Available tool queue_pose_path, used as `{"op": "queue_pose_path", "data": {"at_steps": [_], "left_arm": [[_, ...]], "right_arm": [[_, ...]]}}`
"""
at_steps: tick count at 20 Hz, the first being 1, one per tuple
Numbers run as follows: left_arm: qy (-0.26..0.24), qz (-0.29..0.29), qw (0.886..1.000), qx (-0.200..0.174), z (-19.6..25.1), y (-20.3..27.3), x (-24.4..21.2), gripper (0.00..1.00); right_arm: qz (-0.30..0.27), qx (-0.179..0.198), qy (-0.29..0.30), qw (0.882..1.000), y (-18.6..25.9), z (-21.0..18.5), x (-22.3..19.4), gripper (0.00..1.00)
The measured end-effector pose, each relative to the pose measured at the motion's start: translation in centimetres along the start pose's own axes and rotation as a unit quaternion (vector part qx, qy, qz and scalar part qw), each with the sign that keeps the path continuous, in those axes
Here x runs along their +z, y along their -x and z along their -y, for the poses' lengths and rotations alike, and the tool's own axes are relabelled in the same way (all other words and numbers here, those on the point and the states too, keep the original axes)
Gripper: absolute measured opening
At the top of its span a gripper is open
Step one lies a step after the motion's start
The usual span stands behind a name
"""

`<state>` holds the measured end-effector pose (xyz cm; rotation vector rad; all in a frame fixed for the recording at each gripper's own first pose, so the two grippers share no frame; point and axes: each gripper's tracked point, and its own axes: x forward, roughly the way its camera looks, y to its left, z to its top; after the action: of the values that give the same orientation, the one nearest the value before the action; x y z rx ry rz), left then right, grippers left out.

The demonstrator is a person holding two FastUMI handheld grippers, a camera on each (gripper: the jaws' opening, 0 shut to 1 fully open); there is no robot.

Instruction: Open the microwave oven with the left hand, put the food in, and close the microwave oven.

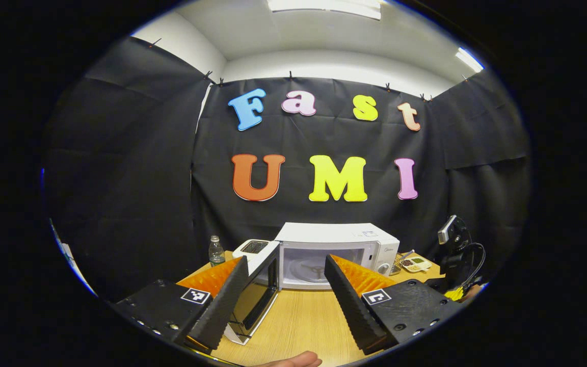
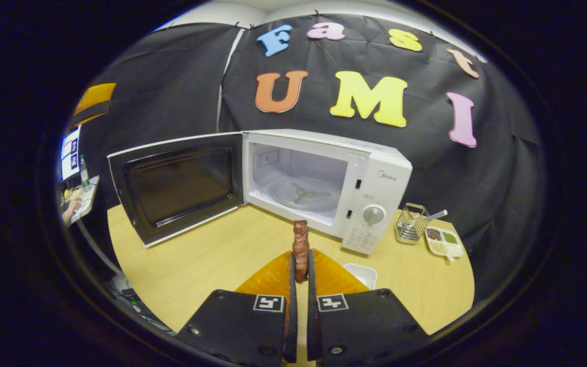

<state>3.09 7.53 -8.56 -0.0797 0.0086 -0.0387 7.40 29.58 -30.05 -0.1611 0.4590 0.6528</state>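
Now: microwave [image 2: 324, 178] at the worktop's [image 2: 212, 260] back edge, door [image 2: 176, 186] swung wide open, turntable bare | right hand-held gripper [image 2: 299, 265] clamped on a reddish-brown piece of food [image 2: 300, 242], held upright above the worktop in front of the cavity | left hand-held gripper [image 1: 286, 285] spread apart, holding nothing, facing the microwave | small white dish [image 2: 361, 275] near the front edge.

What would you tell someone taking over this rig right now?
Left claw: open, holding nothing, back from the microwave.
Right claw: shut on the food, a reddish-brown piece standing upright above the table, in front of the oven.
Done: microwave door swung wide open; turntable bare.
Left: place the food inside, release, then close the door with the left claw.
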Motion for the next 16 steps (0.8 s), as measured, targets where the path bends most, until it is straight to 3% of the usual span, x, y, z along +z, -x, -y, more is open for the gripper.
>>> {"op": "queue_pose_path", "data": {"at_steps": [4, 10, 13, 16], "left_arm": [[-0.029, -0.001, 0.999, 0.017, -1.7, 0.1, -0.1, 0.92], [-0.027, 0.012, 1.0, 0.002, -1.0, 1.2, 0.7, 0.93], [-0.02, 0.017, 1.0, -0.005, -0.8, 1.4, 1.1, 0.92], [-0.02, 0.017, 1.0, -0.005, -0.8, 1.9, 1.3, 0.93]], "right_arm": [[0.041, -0.022, -0.035, 0.998, -4.0, -2.5, 2.4, 0.11], [0.078, -0.057, -0.094, 0.991, -10.7, -4.2, 5.2, 0.11], [0.112, -0.082, -0.134, 0.981, -13.9, -3.9, 6.9, 0.11], [0.137, -0.083, -0.206, 0.965, -17.1, -4.8, 8.7, 0.1]]}}
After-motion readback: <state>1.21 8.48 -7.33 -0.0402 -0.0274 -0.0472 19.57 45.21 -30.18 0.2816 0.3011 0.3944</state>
